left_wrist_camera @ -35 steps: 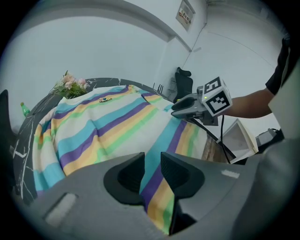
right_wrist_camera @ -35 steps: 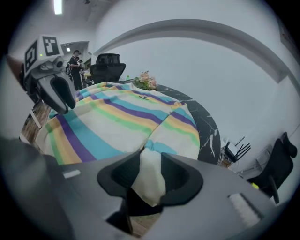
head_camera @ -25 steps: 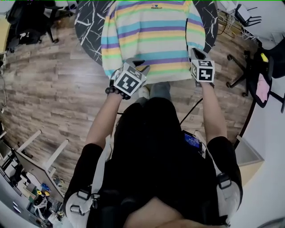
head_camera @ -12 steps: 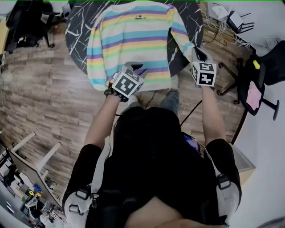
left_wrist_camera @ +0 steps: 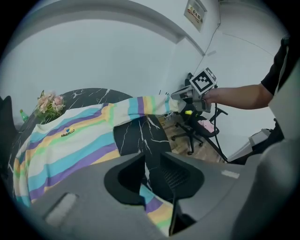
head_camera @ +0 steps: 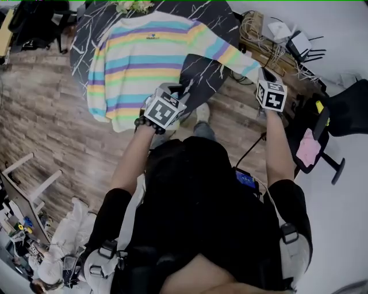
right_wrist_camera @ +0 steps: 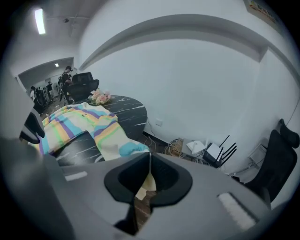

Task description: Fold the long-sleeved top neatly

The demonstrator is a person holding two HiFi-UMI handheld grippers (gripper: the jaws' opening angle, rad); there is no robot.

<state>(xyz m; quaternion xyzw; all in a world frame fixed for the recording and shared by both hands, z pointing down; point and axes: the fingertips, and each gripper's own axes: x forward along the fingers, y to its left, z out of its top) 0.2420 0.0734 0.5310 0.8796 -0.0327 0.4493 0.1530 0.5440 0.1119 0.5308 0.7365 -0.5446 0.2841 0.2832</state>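
Observation:
The long-sleeved top [head_camera: 135, 60], striped in pastel blue, yellow, purple and green, lies flat on a round black marble table [head_camera: 201, 72]. My left gripper [head_camera: 175, 91] is shut on its lower hem near the table's front edge; striped cloth [left_wrist_camera: 152, 204] shows between the jaws. To the right, my right gripper [head_camera: 260, 72] is shut on the cuff of the right sleeve [head_camera: 227, 54], which is stretched out sideways past the table's edge. A cream fold of that cuff [right_wrist_camera: 143, 185] sits pinched in the jaws. The left gripper view also shows the right gripper [left_wrist_camera: 180, 96] with the taut sleeve.
A black office chair [head_camera: 339, 109] with a pink item [head_camera: 309, 150] stands at the right. Routers and cables [head_camera: 287, 40] lie by the wall. Flowers [head_camera: 129, 6] sit at the table's far edge. A white frame [head_camera: 29, 178] is on the wooden floor at left.
Both grippers have swung to the right along the table's edge. The right one has pulled the sleeve away from the top's body until it stretches out sideways. The left keeps the hem.

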